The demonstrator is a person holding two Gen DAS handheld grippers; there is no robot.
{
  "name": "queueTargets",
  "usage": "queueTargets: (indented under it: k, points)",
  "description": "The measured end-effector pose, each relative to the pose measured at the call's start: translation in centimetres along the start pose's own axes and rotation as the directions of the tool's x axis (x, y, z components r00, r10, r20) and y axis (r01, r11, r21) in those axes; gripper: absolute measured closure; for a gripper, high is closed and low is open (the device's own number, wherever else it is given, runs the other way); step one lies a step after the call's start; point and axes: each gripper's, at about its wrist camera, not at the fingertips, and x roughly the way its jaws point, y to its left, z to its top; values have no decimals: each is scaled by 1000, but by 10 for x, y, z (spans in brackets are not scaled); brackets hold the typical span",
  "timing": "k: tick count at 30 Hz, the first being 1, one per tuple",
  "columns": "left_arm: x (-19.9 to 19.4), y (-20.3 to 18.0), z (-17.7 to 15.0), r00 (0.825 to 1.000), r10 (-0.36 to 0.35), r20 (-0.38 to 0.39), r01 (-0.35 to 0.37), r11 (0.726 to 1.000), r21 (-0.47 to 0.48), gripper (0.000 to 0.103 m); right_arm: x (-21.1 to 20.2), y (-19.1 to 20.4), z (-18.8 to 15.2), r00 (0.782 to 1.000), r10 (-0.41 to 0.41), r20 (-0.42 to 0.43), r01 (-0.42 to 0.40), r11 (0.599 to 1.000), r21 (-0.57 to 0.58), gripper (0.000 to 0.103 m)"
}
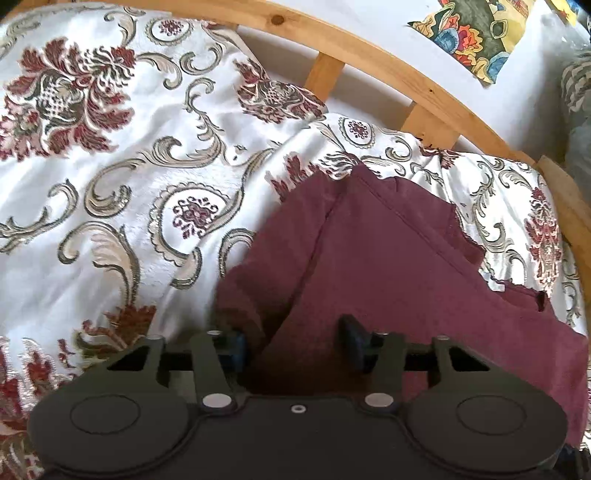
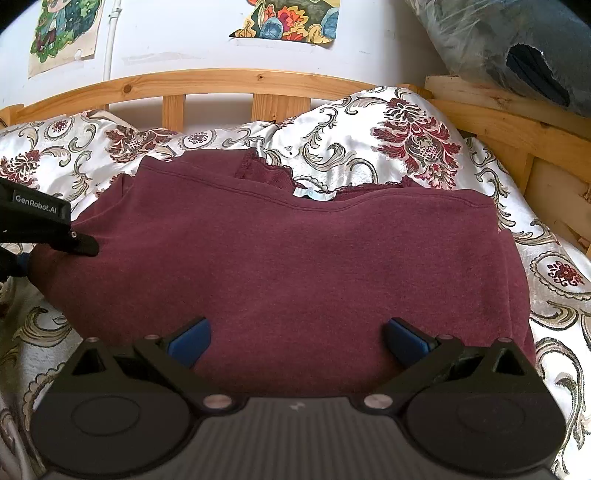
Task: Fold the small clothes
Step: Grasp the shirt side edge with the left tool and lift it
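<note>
A maroon garment [image 2: 295,258] lies flat on the floral bedspread [image 2: 413,144], folded, with a hem seam across its far side and a lace-trimmed edge and a pale label behind it. My right gripper [image 2: 297,341] is open, just above the garment's near edge, fingers apart and empty. My left gripper [image 1: 293,345] is open at the garment's left end [image 1: 369,251], with a raised fold of cloth between its fingers. The left gripper also shows in the right wrist view [image 2: 79,245], its finger tip touching the garment's left edge.
A wooden bed rail [image 2: 221,83] runs along the back, and a wooden side board [image 2: 517,122] at the right. A plastic-wrapped bundle [image 2: 517,48] sits at the top right. Posters [image 2: 291,18] hang on the white wall. The bedspread [image 1: 110,166] spreads wide to the left.
</note>
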Motion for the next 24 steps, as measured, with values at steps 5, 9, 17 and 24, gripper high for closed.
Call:
queueTargets:
  k: [5, 9, 17, 24]
  points:
    - [-10, -12, 4, 997, 67, 30, -68, 997, 26, 78, -3, -2, 3, 1000, -2, -11, 2, 1000, 1, 0]
    - [-22, -31, 8, 995, 61, 79, -70, 991, 117, 87, -12, -4, 9, 1000, -9, -19, 8, 1000, -14, 0]
    - [-48, -74, 22, 985, -80, 153, 29, 951, 309, 91, -38, -32, 18, 980, -186, 65, 187, 982, -19, 0]
    - [-76, -145, 10, 949, -293, 117, 165, 776, 608, 92, -54, -84, 19, 955, -292, 50, 288, 955, 74, 0]
